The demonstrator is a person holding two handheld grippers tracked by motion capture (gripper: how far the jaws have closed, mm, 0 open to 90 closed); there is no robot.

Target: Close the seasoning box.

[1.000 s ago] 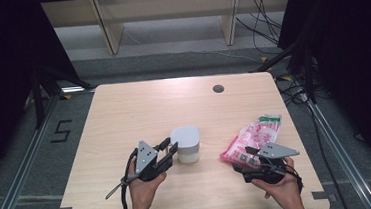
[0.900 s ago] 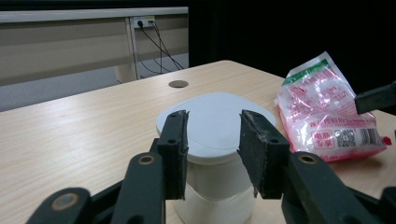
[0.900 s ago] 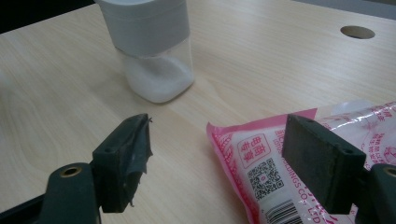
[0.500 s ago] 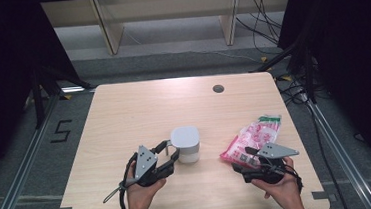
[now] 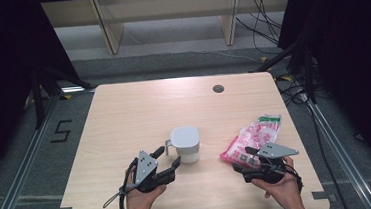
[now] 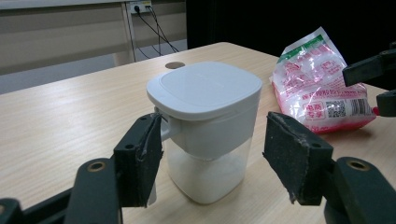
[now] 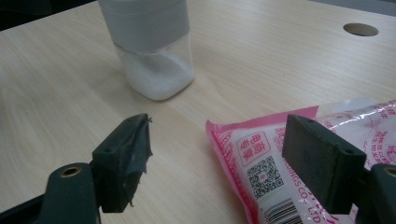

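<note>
High view shows, at about seven o'clock on the wooden table (image 5: pixel 124 114), the left gripper (image 5: pixel 166 155) with its jaws apart. They have just been opening, and the white-lidded canister (image 5: pixel 185 143), which holds a white powder, stands between them near the table's middle without being pressed. In the left gripper view one pad (image 6: pixel 140 158) is very close to the small handle under the lid (image 6: pixel 204 88), and the other pad has a clear gap to the canister wall. At about five o'clock the right gripper (image 5: pixel 249 155) rests with its jaws apart over the near end of the pink plastic bag (image 5: pixel 254 138), not squeezing it. My judgement: if the left gripper closes off-centre, the pad can catch the handle, turn or tip the canister and spill the powder. The bag film looks slippery, so a shallow grip can slide off.
</note>
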